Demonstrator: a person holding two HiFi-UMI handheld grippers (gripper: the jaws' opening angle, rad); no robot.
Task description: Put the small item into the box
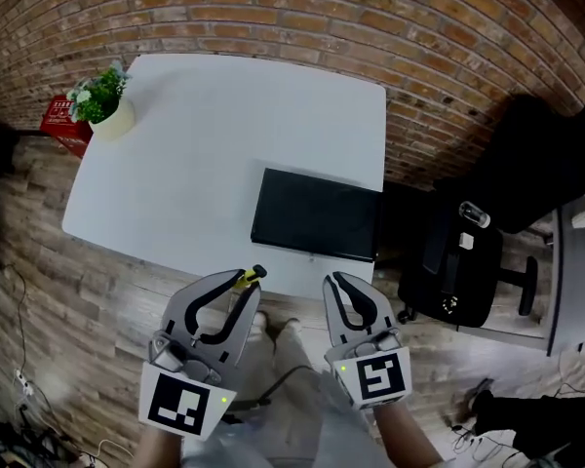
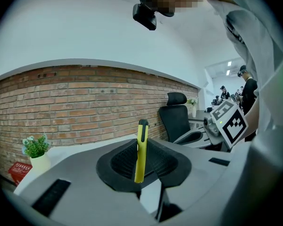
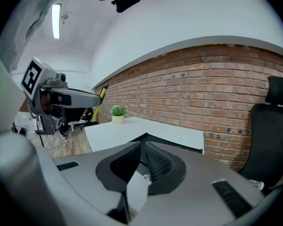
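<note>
Gripping a slim yellow pen-like item (image 2: 140,147) upright, left gripper (image 1: 251,277), right gripper (image 3: 142,150) jaws together and empty, flat black box (image 1: 317,214) closed on white table (image 1: 205,135), contents unseen.

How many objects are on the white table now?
2 on the table: the potted plant at its far left corner, and the black box near its front right edge. None seems hidden.

This is looking like an office: a black swivel chair (image 1: 458,261) is standing beside a white table (image 1: 224,135), a potted plant (image 1: 105,100) is sitting on the table's corner, a brick wall (image 1: 273,8) is running behind, and people (image 2: 247,91) are standing in a lit room beyond.
</note>
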